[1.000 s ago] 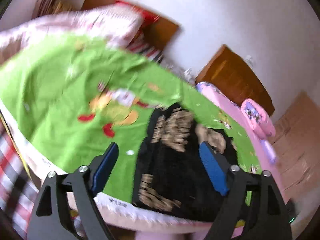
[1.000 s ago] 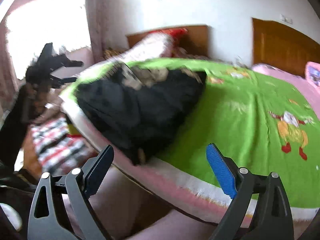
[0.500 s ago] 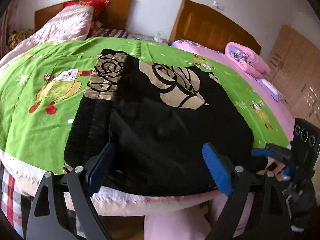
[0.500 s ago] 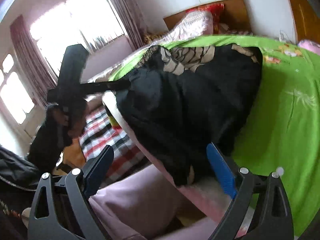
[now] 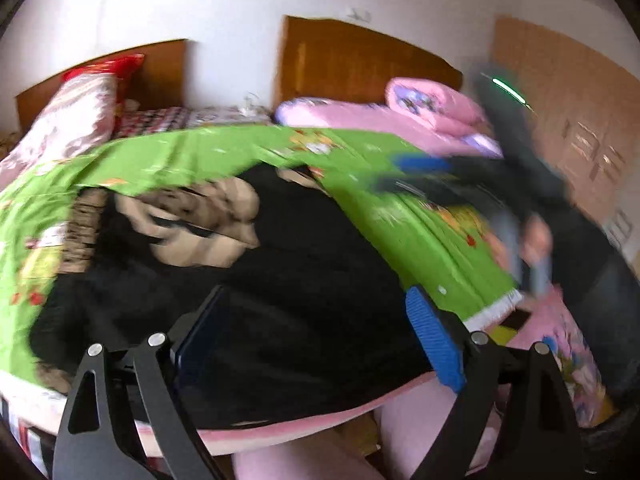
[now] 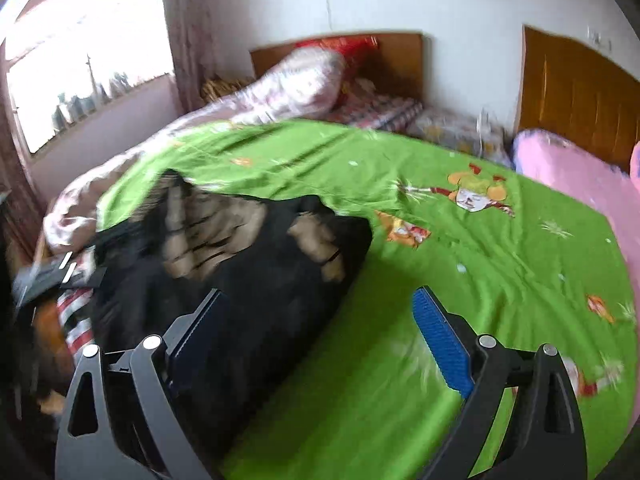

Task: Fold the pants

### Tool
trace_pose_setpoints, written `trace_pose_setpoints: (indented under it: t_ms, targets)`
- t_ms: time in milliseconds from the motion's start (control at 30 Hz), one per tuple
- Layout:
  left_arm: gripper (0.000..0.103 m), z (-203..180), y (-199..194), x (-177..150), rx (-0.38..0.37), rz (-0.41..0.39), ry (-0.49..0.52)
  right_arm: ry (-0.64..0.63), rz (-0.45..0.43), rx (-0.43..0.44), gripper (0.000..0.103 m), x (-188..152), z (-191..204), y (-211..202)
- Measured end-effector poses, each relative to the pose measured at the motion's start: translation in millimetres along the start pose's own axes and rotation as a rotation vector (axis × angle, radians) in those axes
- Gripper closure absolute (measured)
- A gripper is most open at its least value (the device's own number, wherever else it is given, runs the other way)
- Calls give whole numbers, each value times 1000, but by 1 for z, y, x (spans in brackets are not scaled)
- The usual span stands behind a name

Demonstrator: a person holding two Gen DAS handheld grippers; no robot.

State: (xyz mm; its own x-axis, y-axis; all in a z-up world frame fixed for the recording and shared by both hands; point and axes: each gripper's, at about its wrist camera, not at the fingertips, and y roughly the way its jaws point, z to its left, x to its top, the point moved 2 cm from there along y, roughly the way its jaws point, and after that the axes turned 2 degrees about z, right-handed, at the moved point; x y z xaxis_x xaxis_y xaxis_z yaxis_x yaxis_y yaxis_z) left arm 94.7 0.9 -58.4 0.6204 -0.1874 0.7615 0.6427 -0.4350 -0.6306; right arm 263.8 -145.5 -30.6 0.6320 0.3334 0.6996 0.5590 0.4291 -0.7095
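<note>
Pants [image 5: 256, 280], black with tan rose print, lie bunched on the green bed cover [image 5: 420, 232] at the bed's near edge in the left wrist view. No clean fold line shows; I judge folding barely begun, with smoothing and every fold left to you. Your left hand-held gripper [image 5: 312, 336] hangs over the black cloth with its jaws apart, gripping nothing. The right hand-held gripper [image 5: 416, 176] appears blurred at far right.

From the right wrist view, the pants [image 6: 248, 264] sit left of centre, long axis running from the near-left edge toward the far side, printed end farthest. Your right hand-held gripper [image 6: 320, 344] is spread wide, empty.
</note>
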Motion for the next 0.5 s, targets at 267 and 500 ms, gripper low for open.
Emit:
trace_pose_setpoints:
  t_ms: [267,500]
  targets:
    - [14,-31,42,-41,-34,99,169,-163,193,-133,13,21,4,96]
    - [13,-38,44,-49,-25,99,244,-105,173,-108,11,37,-25,118]
